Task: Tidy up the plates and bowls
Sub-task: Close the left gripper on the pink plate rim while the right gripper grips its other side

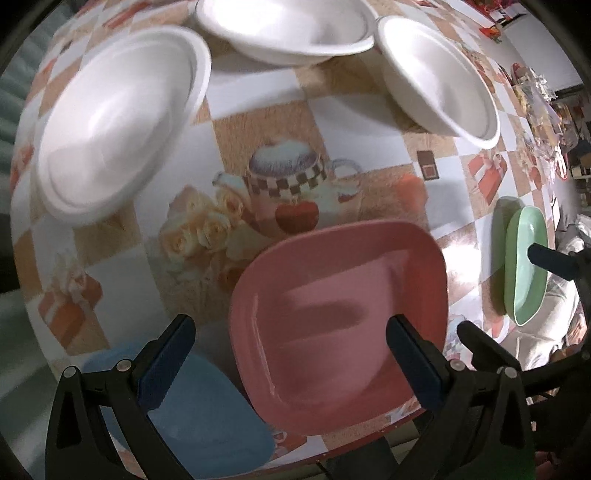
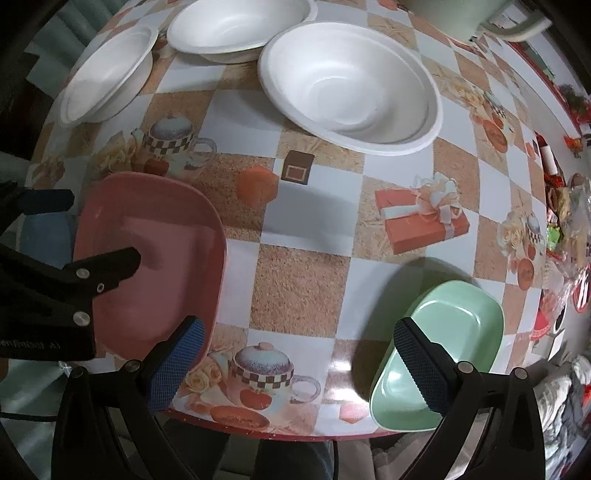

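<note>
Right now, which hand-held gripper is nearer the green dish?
Right. The right hand-held gripper has one finger over the green dish, jaws open. The left hand-held gripper hangs over the pink plate, across the table.

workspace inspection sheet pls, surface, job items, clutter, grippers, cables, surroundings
Surface: table under a checked cloth printed with teapots and gift boxes.
Job's things: three white bowls at the far side, left, middle, right; pink plate, blue plate and green dish near the front edge.
Clutter: packets and wrappers along the right edge.
Grippers: left gripper open over the pink plate; right gripper open, holding nothing.
Cables: nothing seen.
Surroundings: pale green chair beyond the table.
</note>
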Available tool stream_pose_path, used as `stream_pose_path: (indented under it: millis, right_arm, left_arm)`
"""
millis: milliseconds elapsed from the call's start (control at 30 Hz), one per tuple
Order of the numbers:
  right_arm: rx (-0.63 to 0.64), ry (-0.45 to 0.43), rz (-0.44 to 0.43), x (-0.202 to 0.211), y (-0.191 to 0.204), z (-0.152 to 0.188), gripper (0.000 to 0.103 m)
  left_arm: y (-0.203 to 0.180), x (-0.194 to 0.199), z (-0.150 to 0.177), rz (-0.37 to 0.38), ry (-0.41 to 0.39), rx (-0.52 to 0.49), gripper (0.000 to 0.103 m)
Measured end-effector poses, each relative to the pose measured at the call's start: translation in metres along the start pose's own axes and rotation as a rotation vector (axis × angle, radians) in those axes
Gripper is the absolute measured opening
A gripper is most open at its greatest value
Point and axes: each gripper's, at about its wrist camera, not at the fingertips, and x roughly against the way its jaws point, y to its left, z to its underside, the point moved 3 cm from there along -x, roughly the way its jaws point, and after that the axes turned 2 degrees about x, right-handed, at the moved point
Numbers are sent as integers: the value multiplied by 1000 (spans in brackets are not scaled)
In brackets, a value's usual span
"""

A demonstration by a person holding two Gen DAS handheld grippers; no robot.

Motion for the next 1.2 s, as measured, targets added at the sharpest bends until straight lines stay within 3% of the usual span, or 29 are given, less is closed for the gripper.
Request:
stream_pose_path:
  millis: [467,733,933,1200]
  right_arm:
    - [71,20,-47,-35,43,4,103]
    - [-41,60,-89,-52,30,2,103]
    - [-87,112,-116,-74,25,4,103]
    - [-102,82,-121,-77,31,6,103]
  left_arm:
    - [21,-21,23,-29,34,10,103]
    - [31,-27,21,-75,19,61,103]
    - [40,-42,14,-116,53,57,103]
    - [43,-45,18,-122,9,44,103]
